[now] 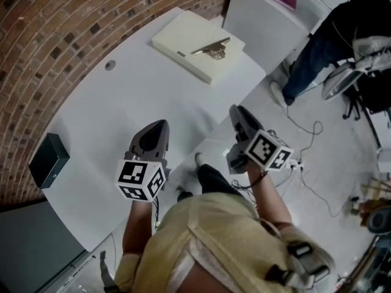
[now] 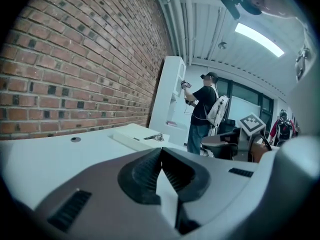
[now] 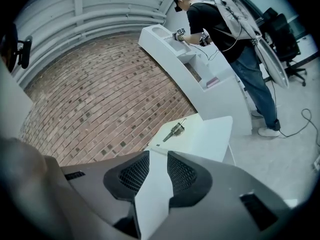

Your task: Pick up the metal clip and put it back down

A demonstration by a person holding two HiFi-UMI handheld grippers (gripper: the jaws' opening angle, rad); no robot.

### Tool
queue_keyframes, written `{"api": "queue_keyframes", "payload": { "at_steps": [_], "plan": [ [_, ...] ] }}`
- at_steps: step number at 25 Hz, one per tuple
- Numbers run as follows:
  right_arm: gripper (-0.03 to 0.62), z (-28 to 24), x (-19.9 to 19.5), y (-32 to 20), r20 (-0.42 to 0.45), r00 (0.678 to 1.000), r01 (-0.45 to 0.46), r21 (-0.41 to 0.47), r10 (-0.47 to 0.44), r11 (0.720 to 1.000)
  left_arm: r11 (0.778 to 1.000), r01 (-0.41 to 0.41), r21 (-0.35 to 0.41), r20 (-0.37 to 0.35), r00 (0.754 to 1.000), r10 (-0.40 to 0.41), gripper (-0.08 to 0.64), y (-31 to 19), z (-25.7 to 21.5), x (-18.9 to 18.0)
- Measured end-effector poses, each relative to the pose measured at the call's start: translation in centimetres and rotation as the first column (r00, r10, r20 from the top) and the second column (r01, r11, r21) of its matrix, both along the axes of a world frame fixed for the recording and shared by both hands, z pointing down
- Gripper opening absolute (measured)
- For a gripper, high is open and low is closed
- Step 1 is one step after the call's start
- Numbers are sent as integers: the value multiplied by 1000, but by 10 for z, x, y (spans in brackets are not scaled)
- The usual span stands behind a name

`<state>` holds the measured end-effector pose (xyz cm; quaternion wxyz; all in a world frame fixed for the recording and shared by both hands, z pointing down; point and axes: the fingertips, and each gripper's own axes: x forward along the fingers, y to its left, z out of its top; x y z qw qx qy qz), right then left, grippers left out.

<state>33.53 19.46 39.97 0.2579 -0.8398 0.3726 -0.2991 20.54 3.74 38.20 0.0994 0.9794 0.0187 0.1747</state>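
Note:
The metal clip (image 1: 211, 47) lies on a cream flat block (image 1: 183, 38) at the far end of the white table (image 1: 116, 115). It also shows small in the left gripper view, the clip (image 2: 154, 137), and in the right gripper view, the clip (image 3: 175, 130). My left gripper (image 1: 160, 124) hovers over the table's near middle, well short of the block. Seen in its own view, the left gripper (image 2: 161, 150) is shut and holds nothing. My right gripper (image 1: 236, 110) hangs off the table's right edge; the right gripper (image 3: 157, 156) stands open with nothing between its pads.
A black box (image 1: 49, 159) sits at the table's left edge and a round hole (image 1: 110, 65) lies near the brick wall. Beyond the table, a person (image 3: 220, 29) stands at a white counter (image 1: 269, 17). An office chair (image 1: 342, 81) and cables (image 1: 305, 133) occupy the floor to the right.

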Motion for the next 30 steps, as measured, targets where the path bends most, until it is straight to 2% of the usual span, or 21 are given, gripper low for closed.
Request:
{"api": "queue_keyframes", "payload": {
  "at_steps": [5, 8, 13, 21, 30],
  "plan": [
    [101, 6, 40, -12, 36, 999, -20, 35, 19, 999, 999, -16, 37, 27, 1000, 15, 5, -3, 6, 30],
    [114, 8, 63, -20, 26, 999, -23, -2, 23, 1000, 999, -5, 43, 38, 999, 3, 5, -9, 8, 45],
    [115, 19, 93, -41, 69, 997, -25, 22, 23, 999, 998, 18, 56, 59, 998, -21, 5, -19, 14, 60],
    [114, 25, 134, -70, 88, 996, 2, 13, -4, 1000, 996, 81, 32, 60, 995, -82, 5, -41, 21, 90],
    [115, 39, 177, -95, 125, 992, 24, 11, -25, 1000, 994, 103, 29, 63, 993, -105, 5, -53, 26, 130]
  ]
}}
